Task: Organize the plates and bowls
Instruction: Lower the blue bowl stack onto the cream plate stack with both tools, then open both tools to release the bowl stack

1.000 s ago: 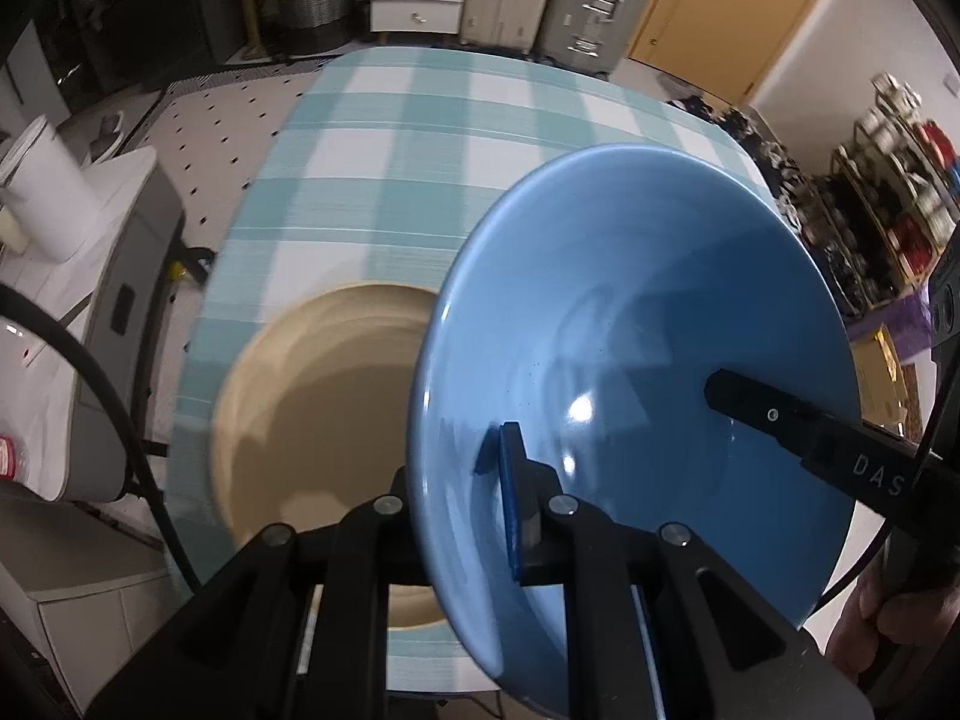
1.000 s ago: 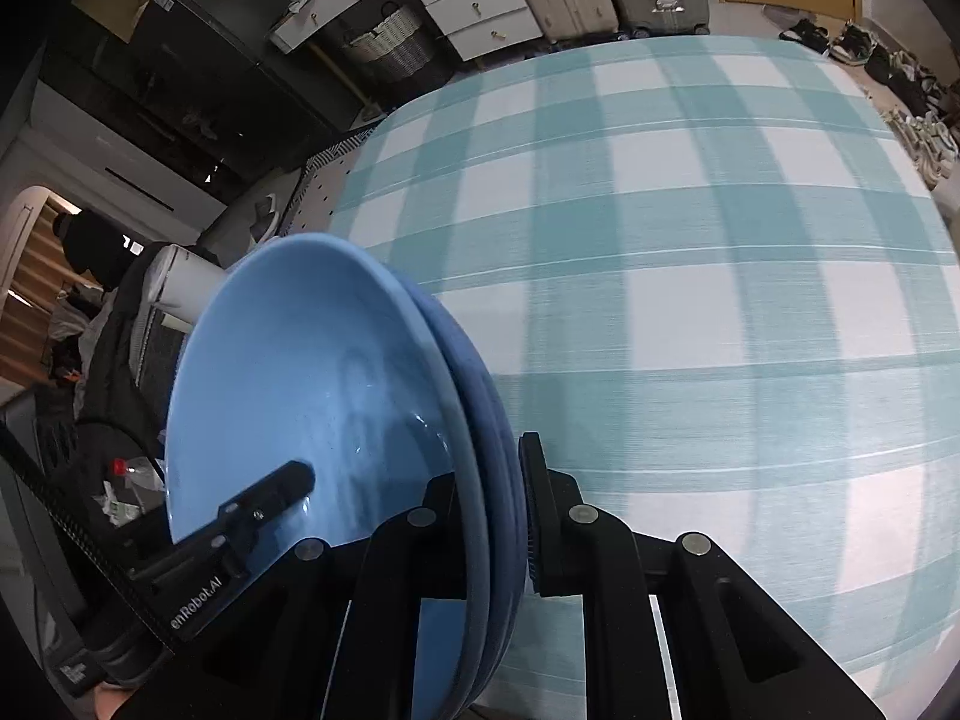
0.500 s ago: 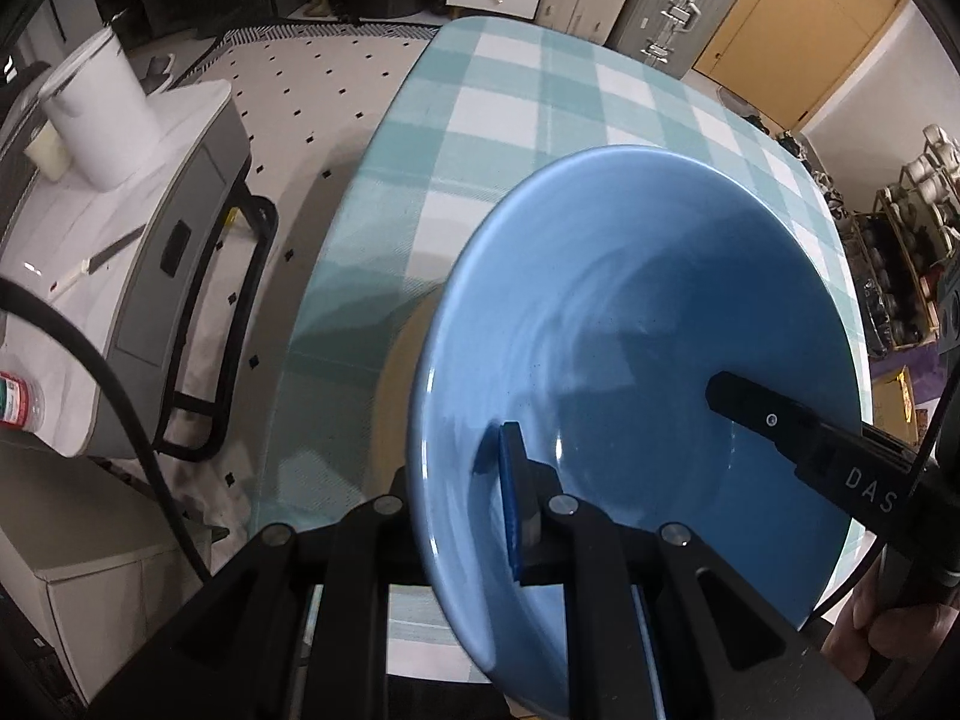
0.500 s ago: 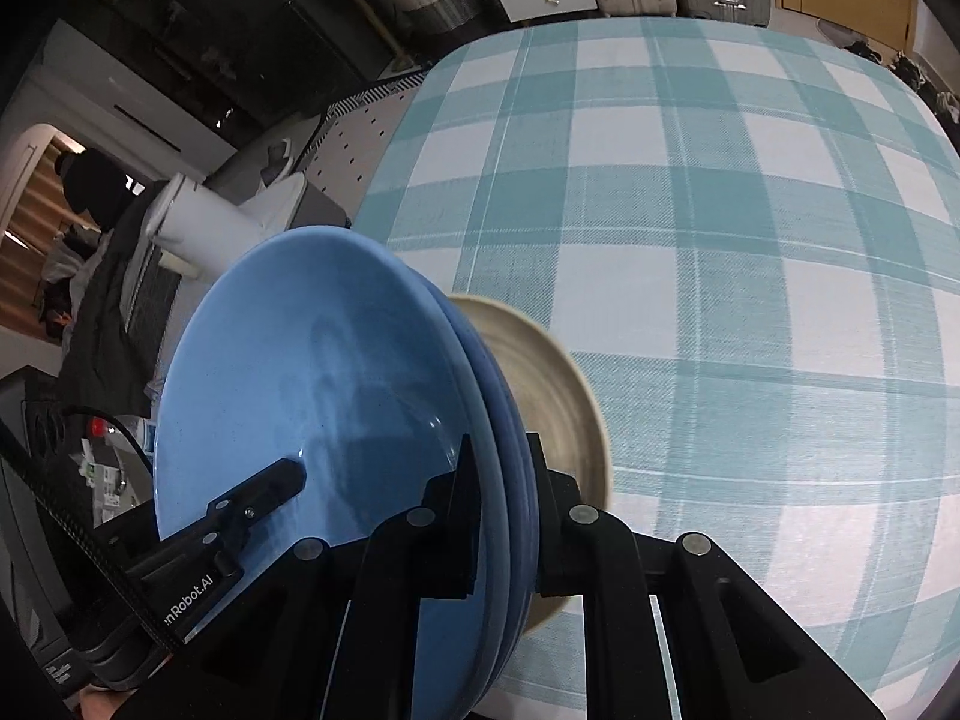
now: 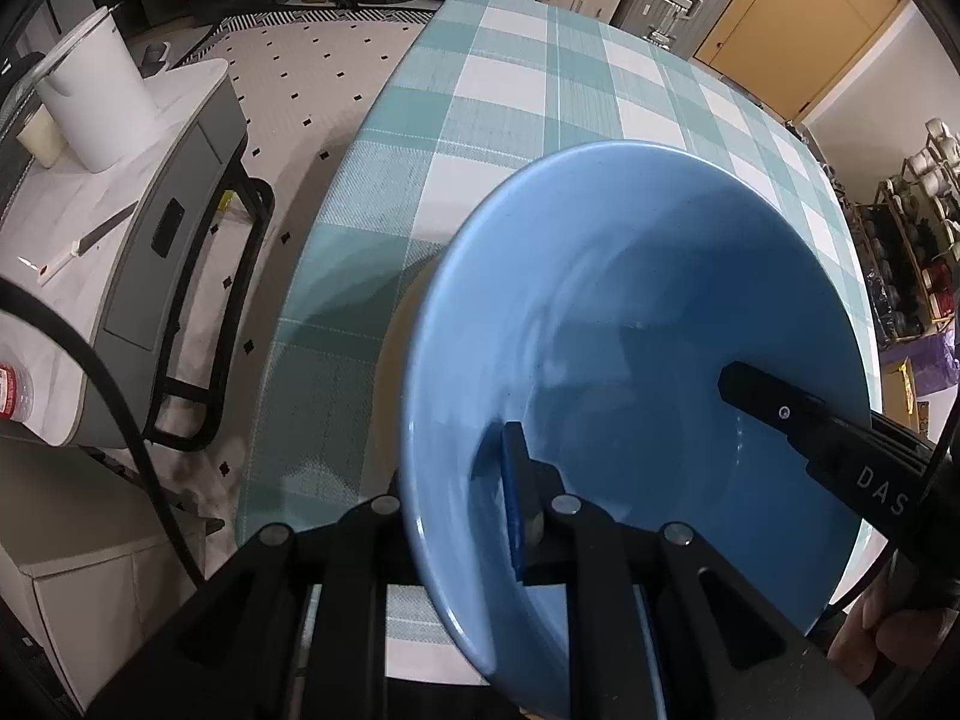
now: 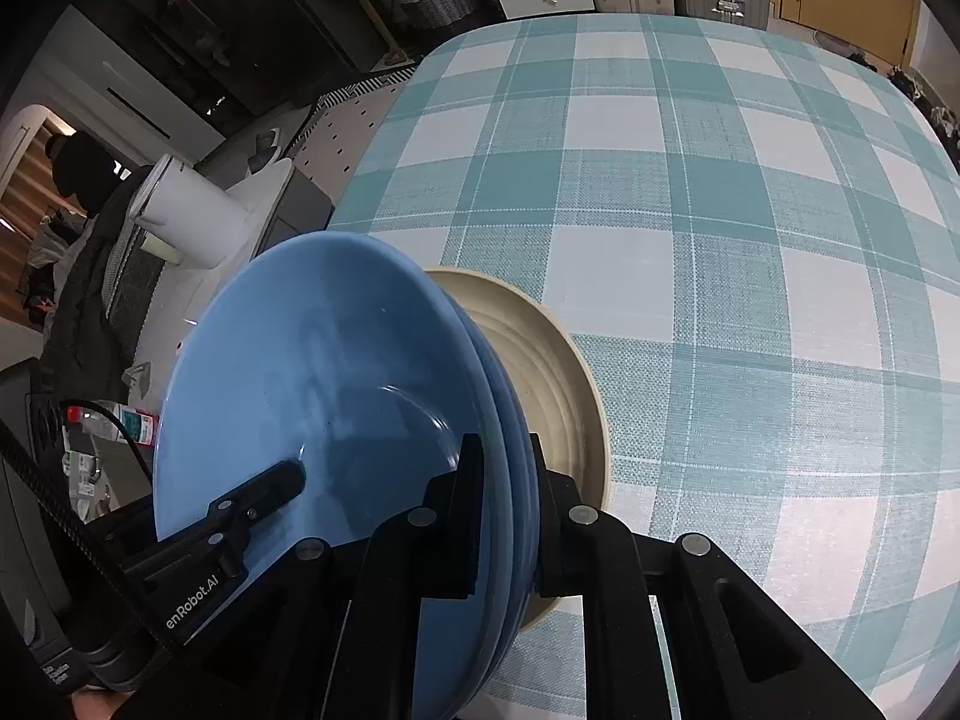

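A stack of blue bowls (image 5: 648, 324) is held up between both grippers over the table's near left corner. My left gripper (image 5: 462, 516) is shut on its rim. My right gripper (image 6: 504, 480) is shut on the opposite rim, where the stack (image 6: 336, 396) shows two or three nested edges. Each gripper's finger shows inside the bowl in the other's view. A beige plate (image 6: 552, 384) lies on the checked tablecloth (image 6: 690, 192) right under the stack; in the left wrist view only a sliver of the plate (image 5: 396, 360) shows.
A grey side cart (image 5: 150, 228) with a white kettle (image 5: 96, 96) stands left of the table. A water bottle (image 5: 12, 384) lies beside it. Drawers, suitcases and a door stand at the far end.
Both grippers carried the blue stack back toward the table's near left corner. It now sits lower over the beige plate and covers most of it in the left wrist view.
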### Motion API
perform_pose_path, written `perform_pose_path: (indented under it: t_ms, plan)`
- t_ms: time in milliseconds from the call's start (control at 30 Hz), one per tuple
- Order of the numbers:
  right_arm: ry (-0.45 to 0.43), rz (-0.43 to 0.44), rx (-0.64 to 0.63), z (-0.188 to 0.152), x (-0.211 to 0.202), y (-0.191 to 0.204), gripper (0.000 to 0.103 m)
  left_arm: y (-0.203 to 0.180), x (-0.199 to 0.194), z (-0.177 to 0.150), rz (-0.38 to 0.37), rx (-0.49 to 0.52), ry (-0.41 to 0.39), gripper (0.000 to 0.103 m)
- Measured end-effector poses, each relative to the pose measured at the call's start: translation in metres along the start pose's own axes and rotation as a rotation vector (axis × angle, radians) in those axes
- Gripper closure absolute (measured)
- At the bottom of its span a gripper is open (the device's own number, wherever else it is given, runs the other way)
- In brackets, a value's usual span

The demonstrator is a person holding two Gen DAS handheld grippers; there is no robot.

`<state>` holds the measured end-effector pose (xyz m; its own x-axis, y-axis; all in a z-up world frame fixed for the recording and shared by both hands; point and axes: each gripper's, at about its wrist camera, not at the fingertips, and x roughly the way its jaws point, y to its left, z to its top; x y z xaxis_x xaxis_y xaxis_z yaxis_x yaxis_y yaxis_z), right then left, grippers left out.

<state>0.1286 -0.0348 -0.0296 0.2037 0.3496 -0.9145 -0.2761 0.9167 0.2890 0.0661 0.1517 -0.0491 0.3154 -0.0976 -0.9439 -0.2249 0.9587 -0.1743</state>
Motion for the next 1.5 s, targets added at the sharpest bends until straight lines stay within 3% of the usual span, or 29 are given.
perform_pose_path:
  t_ms: [400, 567, 833, 867, 933, 967, 1067, 1233, 1367, 1500]
  plan:
    - [-0.007, -0.033, -0.038, -0.003, -0.001, 0.004, 0.091, 0.003, 0.001, -0.001, -0.005, -0.014, -0.012, 0.088]
    - [-0.018, -0.058, -0.089, -0.006, -0.002, 0.009, 0.089, 0.007, 0.002, -0.003, 0.016, -0.019, -0.013, 0.082]
    - [-0.072, -0.082, -0.126, -0.009, -0.014, 0.013, 0.088, 0.006, -0.005, -0.003, 0.049, -0.015, -0.037, 0.082]
    - [-0.084, -0.087, -0.137, -0.009, -0.017, 0.014, 0.087, 0.007, -0.007, -0.003, 0.057, -0.015, -0.044, 0.081]
    - [-0.108, -0.088, -0.153, -0.009, -0.023, 0.016, 0.084, 0.008, -0.009, -0.002, 0.069, -0.021, -0.050, 0.067]
    - [-0.118, -0.083, -0.161, -0.009, -0.026, 0.016, 0.078, 0.010, -0.011, -0.002, 0.068, -0.029, -0.056, 0.056]
    - [-0.144, -0.058, -0.177, -0.013, -0.033, 0.015, 0.054, 0.015, -0.018, -0.005, 0.043, -0.053, -0.091, 0.056]
    - [-0.229, -0.032, -0.195, -0.020, -0.049, 0.002, 0.053, 0.018, -0.035, -0.017, 0.083, -0.053, -0.198, 0.056]
    - [-0.252, 0.029, -0.151, -0.028, -0.055, -0.016, 0.044, 0.010, -0.045, -0.033, 0.188, -0.017, -0.333, 0.055]
    - [-0.342, 0.064, -0.160, -0.042, -0.072, -0.032, 0.040, 0.006, -0.059, -0.050, 0.176, -0.026, -0.457, 0.054]
